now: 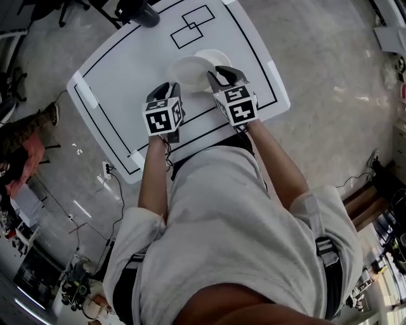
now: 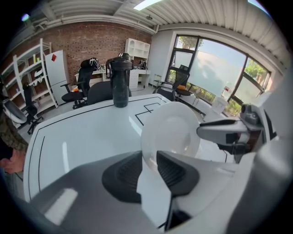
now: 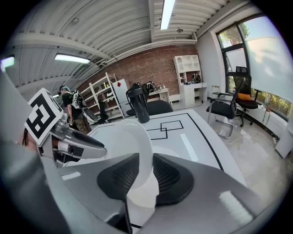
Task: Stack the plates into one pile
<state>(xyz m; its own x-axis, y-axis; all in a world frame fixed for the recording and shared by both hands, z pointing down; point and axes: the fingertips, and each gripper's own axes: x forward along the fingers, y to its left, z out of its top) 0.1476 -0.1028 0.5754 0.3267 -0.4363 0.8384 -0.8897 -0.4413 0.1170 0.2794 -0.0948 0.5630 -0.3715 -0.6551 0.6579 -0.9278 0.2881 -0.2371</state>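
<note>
Large white rectangular table (image 1: 127, 70), thin black border line round top. Two overlapping black outlined squares (image 1: 192, 26) near far end. Tall dark grey plastic lidded bottle (image 2: 120, 80) upright at far edge, left of squares.

Polished grey floor (image 1: 330, 70); white power strip (image 1: 106, 169) with cable beside table.

Red brick back wall (image 3: 151, 64). White open shelving rack (image 3: 103, 93) and white cubby cabinet (image 3: 187, 80) against it. Black office chairs (image 2: 84, 84) beyond table; another black swivel chair (image 3: 229, 107) by big dark-framed windows (image 2: 215, 73).

Fluorescent strip light (image 3: 167, 11) on ribbed white ceiling. Person in camouflage clothing (image 3: 72, 105) near shelving.
</note>
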